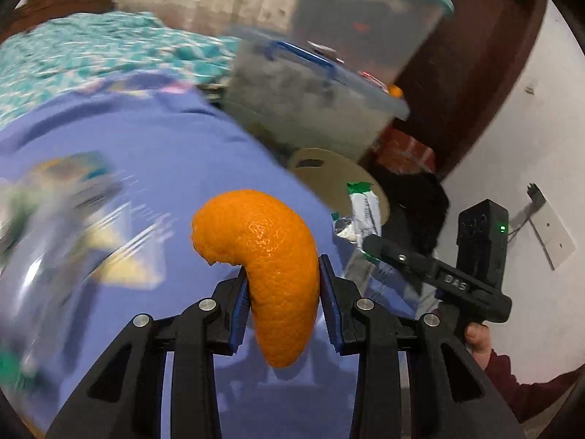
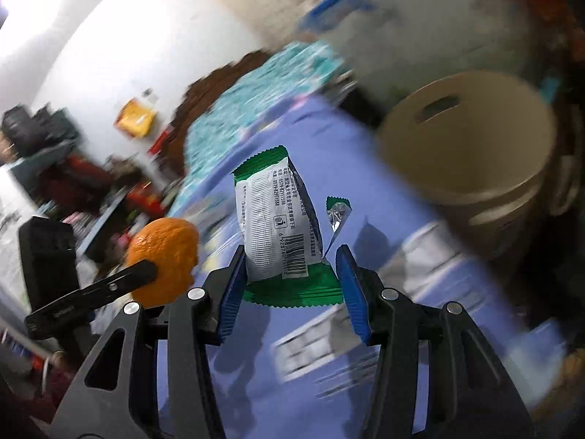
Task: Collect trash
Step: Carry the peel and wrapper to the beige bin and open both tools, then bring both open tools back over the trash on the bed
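- The left gripper [image 1: 283, 285] is nearest the left wrist lens: its blue pads [image 1: 239, 314] pinch a curved piece of orange peel [image 1: 268, 263] at mid-length, so both ends stick out free and the peel hangs clear of the purple sheet [image 1: 146, 146].
- The right gripper [image 2: 290, 281] is clenched on a green-and-white snack wrapper [image 2: 278, 226], caught by its crimped lower edge; the body stands up above the jaws, barcode side facing the camera, with a torn foil flap [image 2: 338, 212] loose beside it.
- A beige trash bin [image 2: 471, 146] stands just off the edge of the bed, its mouth open. I judge both pieces are being carried toward it, held high so they can drop in.
- Both views are streaked with blur, so the loose litter on the sheet [image 1: 91, 219] cannot be counted.
- Count: two grippers, each loaded; one peel; one wrapper; one bin; two clear storage boxes [image 1: 310, 98] stacked behind.
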